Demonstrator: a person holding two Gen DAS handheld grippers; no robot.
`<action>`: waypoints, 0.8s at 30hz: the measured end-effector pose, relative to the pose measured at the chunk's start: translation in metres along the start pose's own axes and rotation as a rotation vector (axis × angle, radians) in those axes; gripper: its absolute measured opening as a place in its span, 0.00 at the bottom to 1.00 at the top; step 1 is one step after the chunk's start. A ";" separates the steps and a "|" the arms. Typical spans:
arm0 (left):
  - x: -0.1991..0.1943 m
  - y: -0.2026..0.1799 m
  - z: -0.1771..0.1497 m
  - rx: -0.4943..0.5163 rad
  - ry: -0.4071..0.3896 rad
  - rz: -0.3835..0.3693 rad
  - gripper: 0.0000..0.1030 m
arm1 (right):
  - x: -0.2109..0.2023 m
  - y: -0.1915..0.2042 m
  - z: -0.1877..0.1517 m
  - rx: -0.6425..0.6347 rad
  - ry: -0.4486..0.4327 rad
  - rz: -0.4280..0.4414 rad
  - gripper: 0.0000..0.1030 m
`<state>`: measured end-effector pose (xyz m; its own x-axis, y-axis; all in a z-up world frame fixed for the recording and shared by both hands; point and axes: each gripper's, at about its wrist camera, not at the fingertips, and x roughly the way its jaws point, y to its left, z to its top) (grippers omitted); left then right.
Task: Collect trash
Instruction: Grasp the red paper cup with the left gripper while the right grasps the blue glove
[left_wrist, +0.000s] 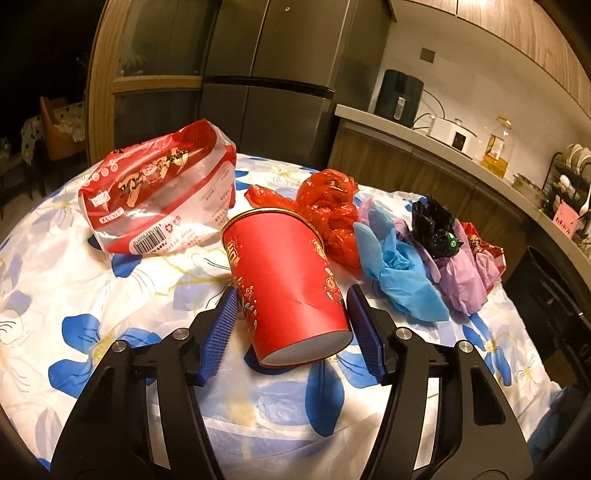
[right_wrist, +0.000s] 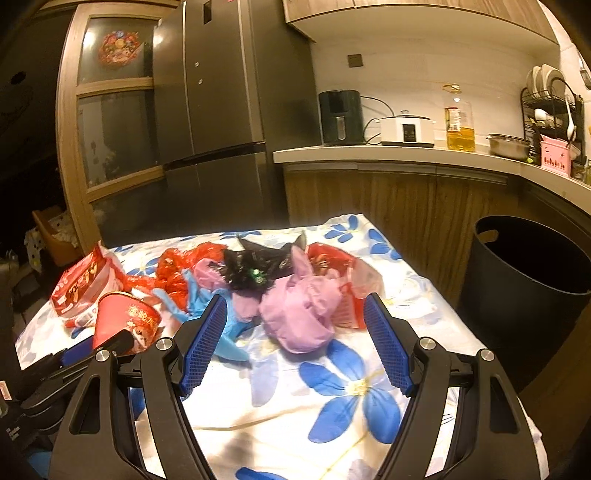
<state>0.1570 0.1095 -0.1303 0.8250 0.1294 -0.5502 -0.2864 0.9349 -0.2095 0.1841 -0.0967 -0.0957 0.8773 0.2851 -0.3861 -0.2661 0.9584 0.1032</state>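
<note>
The red cup (left_wrist: 286, 284) lies tipped on the tabletop (left_wrist: 74, 280) between the spread left tongs (left_wrist: 291, 325), base toward them, long axis running away. The right tongs (right_wrist: 295, 332), also spread and empty, face the pink bag (right_wrist: 303, 317); the bin (right_wrist: 524, 280) stands to their right.

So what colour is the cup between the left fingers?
Red with gold print, the cup at the left gripper; left wrist view shows it best.
</note>
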 end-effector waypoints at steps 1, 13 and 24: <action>-0.001 0.001 -0.001 -0.006 -0.003 -0.008 0.57 | 0.002 0.003 -0.001 -0.004 0.006 0.006 0.72; -0.033 0.012 0.005 -0.018 -0.084 -0.026 0.57 | 0.032 0.038 -0.015 -0.075 0.055 0.055 0.70; -0.043 0.021 0.013 -0.013 -0.110 -0.028 0.57 | 0.060 0.052 -0.024 -0.101 0.149 0.085 0.59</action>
<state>0.1222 0.1280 -0.1008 0.8808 0.1397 -0.4524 -0.2686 0.9343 -0.2345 0.2134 -0.0300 -0.1358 0.7833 0.3529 -0.5117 -0.3817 0.9228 0.0519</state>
